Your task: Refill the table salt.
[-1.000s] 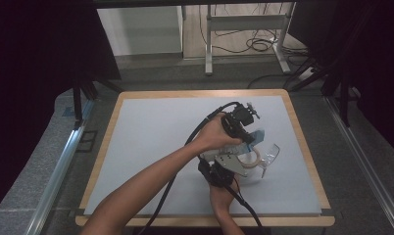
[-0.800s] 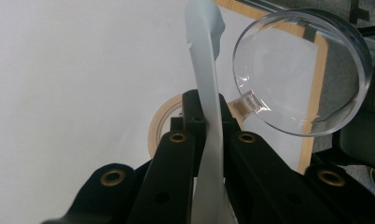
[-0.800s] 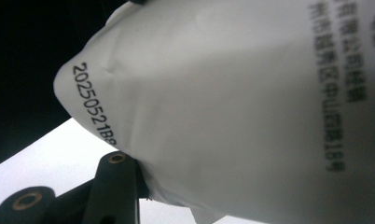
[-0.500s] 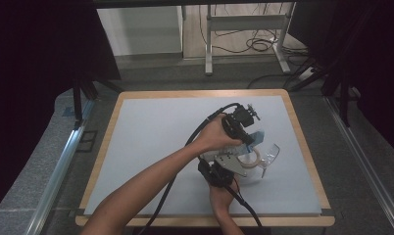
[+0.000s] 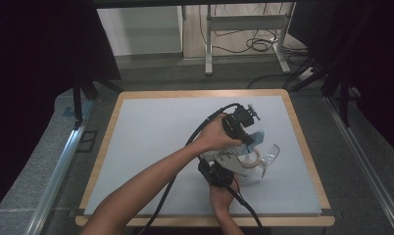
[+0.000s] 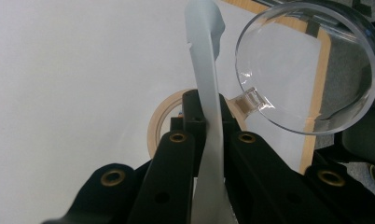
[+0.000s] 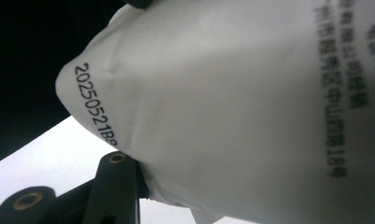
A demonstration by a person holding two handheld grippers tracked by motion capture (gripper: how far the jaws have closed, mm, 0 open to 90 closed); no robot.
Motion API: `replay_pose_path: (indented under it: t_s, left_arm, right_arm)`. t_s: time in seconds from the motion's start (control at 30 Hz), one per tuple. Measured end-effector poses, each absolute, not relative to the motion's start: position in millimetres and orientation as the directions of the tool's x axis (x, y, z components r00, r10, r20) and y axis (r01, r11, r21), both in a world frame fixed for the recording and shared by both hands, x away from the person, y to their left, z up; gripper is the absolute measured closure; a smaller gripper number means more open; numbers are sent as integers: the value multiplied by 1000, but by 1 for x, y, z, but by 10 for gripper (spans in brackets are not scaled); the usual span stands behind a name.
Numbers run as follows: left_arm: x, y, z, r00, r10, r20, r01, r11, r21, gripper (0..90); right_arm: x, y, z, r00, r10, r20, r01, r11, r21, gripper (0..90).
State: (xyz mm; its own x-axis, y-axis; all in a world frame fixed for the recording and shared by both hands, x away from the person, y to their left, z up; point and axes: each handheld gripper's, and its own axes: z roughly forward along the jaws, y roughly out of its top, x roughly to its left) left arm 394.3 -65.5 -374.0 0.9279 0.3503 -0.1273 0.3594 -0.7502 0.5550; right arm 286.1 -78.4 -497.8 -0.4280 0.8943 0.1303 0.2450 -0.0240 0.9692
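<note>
My left gripper (image 5: 250, 138) reaches in from the left and is shut on the thin pale edge of a white pouch (image 6: 205, 74). In the left gripper view that edge stands upright between my left gripper's (image 6: 212, 138) closed jaws. My right gripper (image 5: 241, 159) comes up from the near side, just below the left one. In the right gripper view the puffy pouch (image 7: 232, 107), printed with numbers and characters, is very close. One black finger (image 7: 114, 184) presses its side and the other is hidden. A tan ring (image 6: 157, 123) and a clear stemmed glass piece (image 6: 311, 65) lie just beyond.
A white mat in a wooden frame (image 5: 200, 93) covers the table. The tan ring (image 5: 254, 159) and the clear glass piece (image 5: 270, 152) lie on its right half, by the grippers. Black cables trail back over the mat towards the near edge.
</note>
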Motion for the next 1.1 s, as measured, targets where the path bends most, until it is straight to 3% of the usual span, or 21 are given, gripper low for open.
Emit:
replay_pose_path:
  t_s: [1.1]
  left_arm:
    - [394,-68,-373,930,348,-120,354,-758,548,899]
  right_arm:
    - [286,-79,-496,-427,893,140,241,-37,970,529]
